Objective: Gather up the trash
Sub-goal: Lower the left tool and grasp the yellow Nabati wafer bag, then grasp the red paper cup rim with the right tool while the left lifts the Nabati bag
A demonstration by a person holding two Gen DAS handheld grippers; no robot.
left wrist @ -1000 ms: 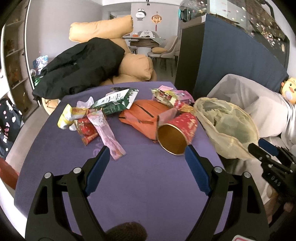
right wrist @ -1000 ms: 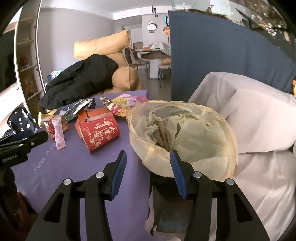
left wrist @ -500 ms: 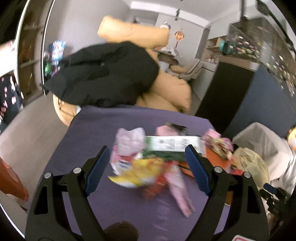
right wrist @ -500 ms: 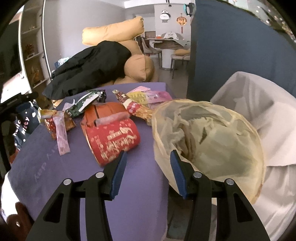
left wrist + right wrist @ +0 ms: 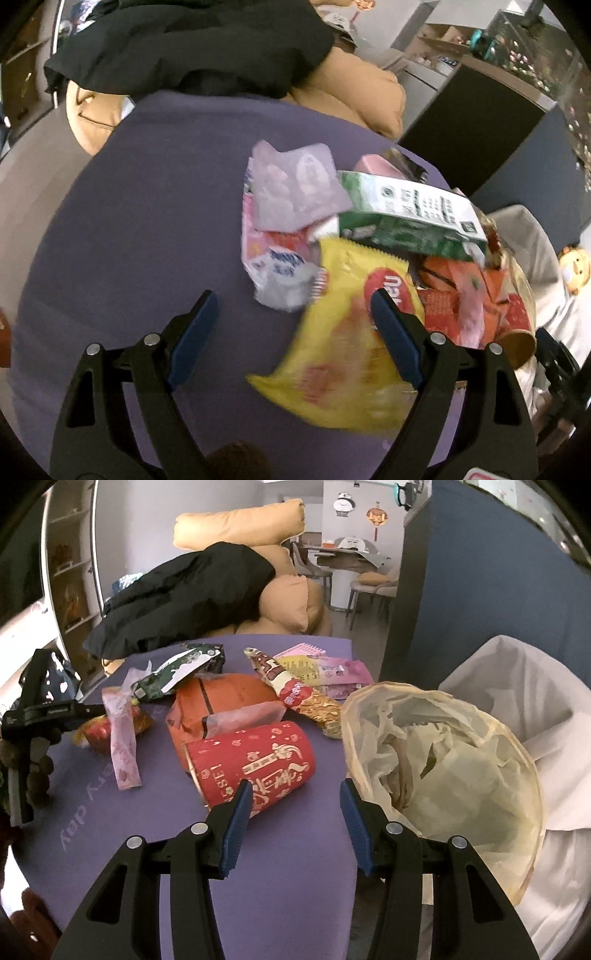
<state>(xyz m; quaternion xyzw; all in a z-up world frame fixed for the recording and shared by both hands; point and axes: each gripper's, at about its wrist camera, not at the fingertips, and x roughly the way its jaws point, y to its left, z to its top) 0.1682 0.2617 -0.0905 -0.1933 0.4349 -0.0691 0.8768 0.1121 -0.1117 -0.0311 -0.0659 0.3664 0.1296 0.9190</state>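
Trash lies in a heap on the purple table. In the left wrist view my left gripper is open and empty, low over a yellow snack bag, with a white-pink wrapper and a green carton just beyond. In the right wrist view my right gripper is open and empty, right in front of a red paper cup lying on its side. The bin with a yellowish bag liner stands at the table's right edge. The left gripper also shows at the far left of the right wrist view.
An orange packet, a pink strip wrapper, a red-gold wrapper and pink leaflets lie on the table. Tan cushions under a black jacket sit behind it. A white cloth lies to the right.
My left gripper has swung left and come down close over the yellow bag and wrappers. My right gripper has shifted left from the bin toward the red cup.
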